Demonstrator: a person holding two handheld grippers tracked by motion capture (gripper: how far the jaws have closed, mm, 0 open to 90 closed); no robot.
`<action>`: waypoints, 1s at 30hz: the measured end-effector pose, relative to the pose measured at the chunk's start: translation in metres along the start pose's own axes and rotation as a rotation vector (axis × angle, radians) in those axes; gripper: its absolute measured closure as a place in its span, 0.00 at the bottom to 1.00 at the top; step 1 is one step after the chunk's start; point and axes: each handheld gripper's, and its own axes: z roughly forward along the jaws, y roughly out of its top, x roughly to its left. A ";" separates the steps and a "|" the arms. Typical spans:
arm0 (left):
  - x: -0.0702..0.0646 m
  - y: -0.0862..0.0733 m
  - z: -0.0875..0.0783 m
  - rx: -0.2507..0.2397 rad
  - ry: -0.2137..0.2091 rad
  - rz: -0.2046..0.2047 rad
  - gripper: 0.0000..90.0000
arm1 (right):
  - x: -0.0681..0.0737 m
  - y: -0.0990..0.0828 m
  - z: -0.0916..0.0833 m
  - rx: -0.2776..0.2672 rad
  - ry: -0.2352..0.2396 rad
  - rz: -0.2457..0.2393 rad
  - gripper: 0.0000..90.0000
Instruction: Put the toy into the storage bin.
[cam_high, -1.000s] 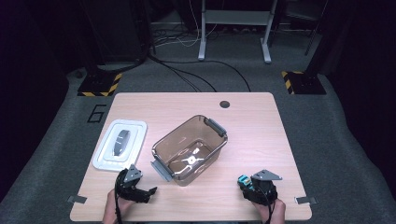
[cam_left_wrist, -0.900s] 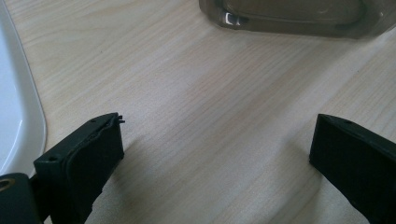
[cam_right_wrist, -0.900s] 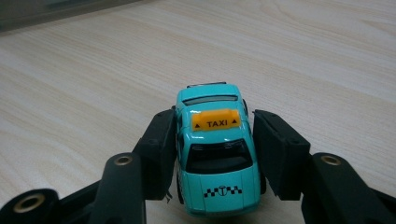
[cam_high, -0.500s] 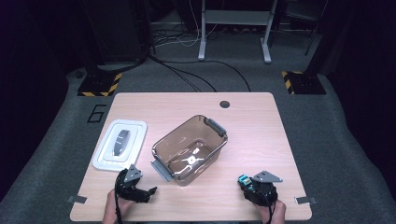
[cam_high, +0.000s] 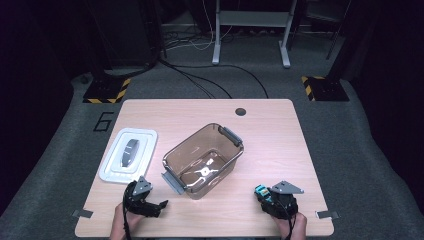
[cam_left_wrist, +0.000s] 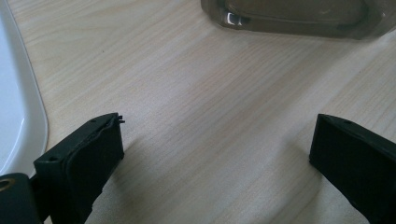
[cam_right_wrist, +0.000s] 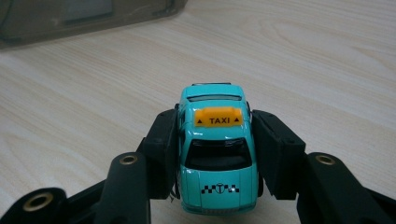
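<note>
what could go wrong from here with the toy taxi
The right gripper is shut on the toy taxi across its smooth sides only, so it might slip or twist out when lifted. If the car is meant for the clear bin, its near rim and grey handle stand between them, and a low carry could knock it. The left gripper hangs open near the white lid and could nudge it.

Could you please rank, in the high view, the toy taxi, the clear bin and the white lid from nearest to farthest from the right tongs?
1. toy taxi, clamped in the right tongs.
2. clear bin, mid-table, to their left.
3. white lid, at the table's left side.
</note>
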 end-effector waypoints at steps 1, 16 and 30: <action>0.000 0.000 0.000 -0.003 0.000 0.000 0.03 | 0.000 0.001 -0.001 -0.003 0.000 -0.002 0.58; -0.001 0.000 0.001 -0.007 0.005 -0.011 0.03 | -0.002 0.024 -0.013 -0.039 -0.005 -0.028 0.58; -0.001 0.002 0.001 0.008 0.005 -0.004 0.02 | 0.000 0.053 -0.023 -0.071 0.027 -0.054 0.58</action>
